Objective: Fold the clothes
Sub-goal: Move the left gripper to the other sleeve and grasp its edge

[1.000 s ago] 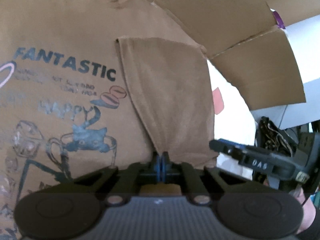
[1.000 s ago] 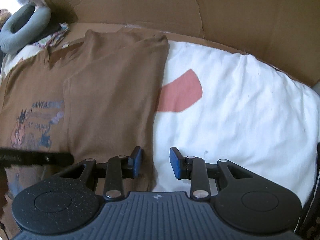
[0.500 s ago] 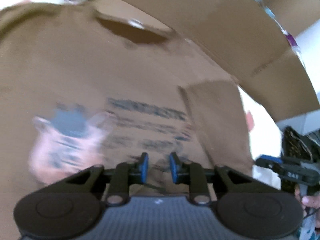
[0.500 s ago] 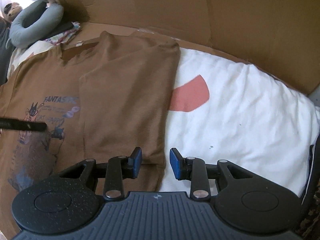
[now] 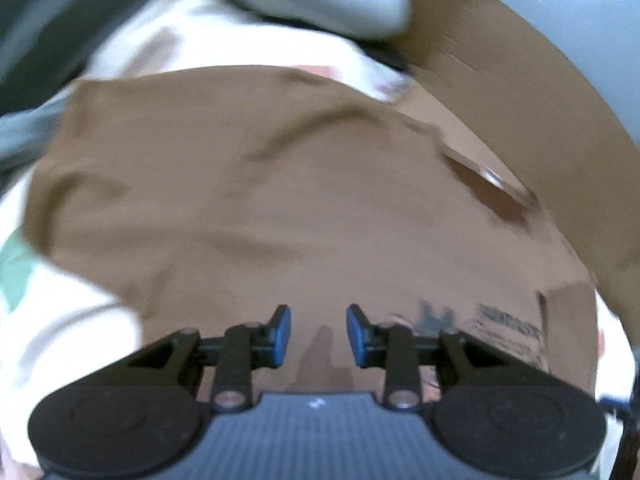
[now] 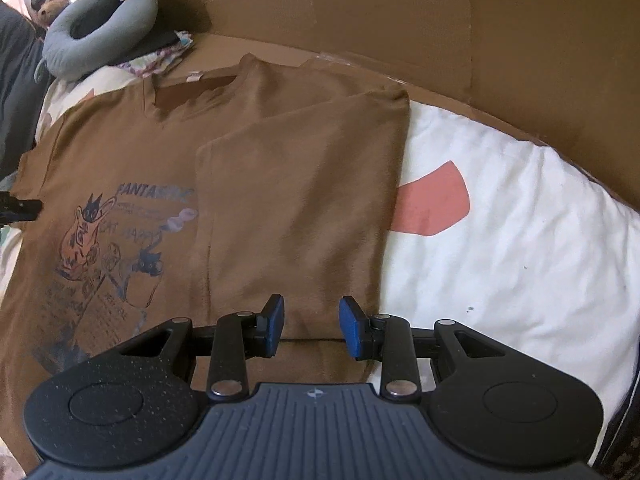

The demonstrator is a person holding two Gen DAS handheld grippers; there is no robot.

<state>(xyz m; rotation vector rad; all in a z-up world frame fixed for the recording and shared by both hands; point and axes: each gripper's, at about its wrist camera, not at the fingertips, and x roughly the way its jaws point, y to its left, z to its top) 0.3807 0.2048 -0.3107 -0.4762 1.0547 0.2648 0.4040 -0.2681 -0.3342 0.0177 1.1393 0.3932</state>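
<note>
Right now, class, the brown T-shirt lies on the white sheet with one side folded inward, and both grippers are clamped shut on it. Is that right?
Not quite. The brown T-shirt lies side-folded on the white sheet, but both grippers are open: the left gripper in the left wrist view, the right gripper in the right wrist view.

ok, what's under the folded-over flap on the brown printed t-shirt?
The folded flap lies on the brown printed t-shirt, covering the end of the FANTASTIC lettering. The print's right side is hidden.

Brown T-shirt [image 6: 280, 208] with blue-and-pink cat print, white sheet [image 6: 520, 240] with salmon patch, grey pillow [image 6: 100, 32]
</note>
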